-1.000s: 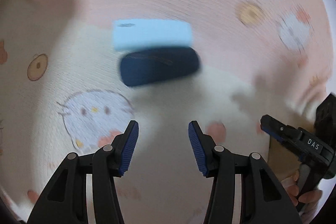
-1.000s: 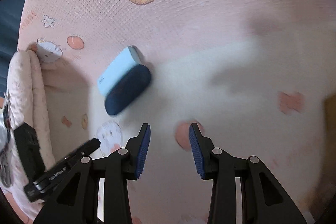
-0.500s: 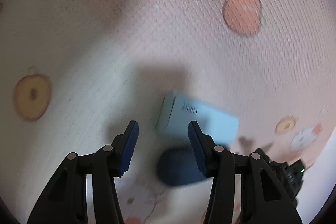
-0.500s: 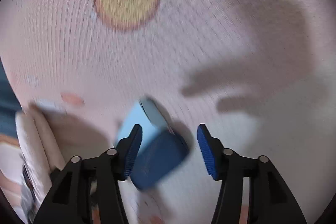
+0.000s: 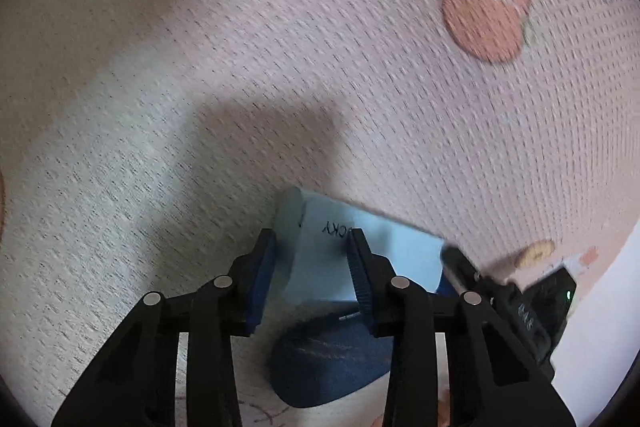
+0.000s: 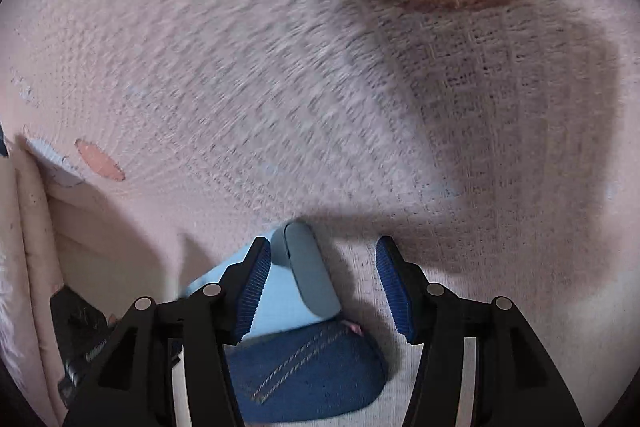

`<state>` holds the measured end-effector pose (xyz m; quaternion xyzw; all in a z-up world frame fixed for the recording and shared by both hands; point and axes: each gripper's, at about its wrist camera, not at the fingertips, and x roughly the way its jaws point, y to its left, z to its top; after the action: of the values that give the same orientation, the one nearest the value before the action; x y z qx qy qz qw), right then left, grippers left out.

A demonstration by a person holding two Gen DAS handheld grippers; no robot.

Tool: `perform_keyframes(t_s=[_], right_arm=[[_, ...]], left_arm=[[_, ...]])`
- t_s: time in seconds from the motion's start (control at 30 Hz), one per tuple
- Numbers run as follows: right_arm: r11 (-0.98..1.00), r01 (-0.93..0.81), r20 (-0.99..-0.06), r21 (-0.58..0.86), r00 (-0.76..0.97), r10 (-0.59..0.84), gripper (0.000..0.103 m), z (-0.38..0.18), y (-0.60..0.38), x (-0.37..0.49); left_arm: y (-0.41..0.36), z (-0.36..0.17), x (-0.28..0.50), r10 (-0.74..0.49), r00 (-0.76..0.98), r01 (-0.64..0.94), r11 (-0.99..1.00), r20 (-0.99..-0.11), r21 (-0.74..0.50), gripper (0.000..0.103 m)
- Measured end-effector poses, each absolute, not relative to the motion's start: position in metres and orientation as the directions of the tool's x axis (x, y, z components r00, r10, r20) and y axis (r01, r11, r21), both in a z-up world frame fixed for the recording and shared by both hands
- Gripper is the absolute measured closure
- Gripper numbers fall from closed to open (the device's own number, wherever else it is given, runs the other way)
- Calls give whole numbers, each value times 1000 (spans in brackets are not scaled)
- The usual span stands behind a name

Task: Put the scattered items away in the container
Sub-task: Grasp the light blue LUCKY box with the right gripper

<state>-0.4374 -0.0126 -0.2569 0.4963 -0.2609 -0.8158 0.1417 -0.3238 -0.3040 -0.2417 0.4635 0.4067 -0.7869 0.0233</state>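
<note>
Left hand-held gripper [image 5: 310, 267] closing w/ light-blue box [image 5: 360, 259] end between pads, lower centre; contact unclear. Right hand-held gripper [image 6: 324, 287] parted, pressing nothing, over box and denim pouch [image 6: 308, 375] on pink printed blanket [image 6: 280, 87].

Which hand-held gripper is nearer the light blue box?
Left. The left hand-held gripper straddles the light blue box, jaws closing with the box's end between them. The right hand-held gripper has only the box's other end between its open fingers.
</note>
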Motion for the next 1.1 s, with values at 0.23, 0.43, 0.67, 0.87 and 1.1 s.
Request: perform_keyframes(t_s=[0.23,0.43,0.67,0.87,1.1], right_arm=[[-798,118,-718,591,-374,-587,55,-265,-27,-438],[-798,116,-705,592,-405,-582,57,-267,-28,-424],[-753,3,-683,658,-418,-599,66,-274,-11,-393],[-758,-60,-704,650,-424,-570,67,-262,27,-345],[-784,-141,-753,604,-423,-504,67,-256,83,-264]], left_arm=[[-280,-238,-312,351,-531,367,-725,-771,-583,64],[-265,-238,-297,348,-490,352,-760,-800,-546,68],[-254,-239,-285,366,-488,359,-743,-792,-565,69],[-235,-243,-273,422,-449,316,-750,-788,-582,70],[-190,-243,-229,475,-416,272,-748,-775,-605,70]])
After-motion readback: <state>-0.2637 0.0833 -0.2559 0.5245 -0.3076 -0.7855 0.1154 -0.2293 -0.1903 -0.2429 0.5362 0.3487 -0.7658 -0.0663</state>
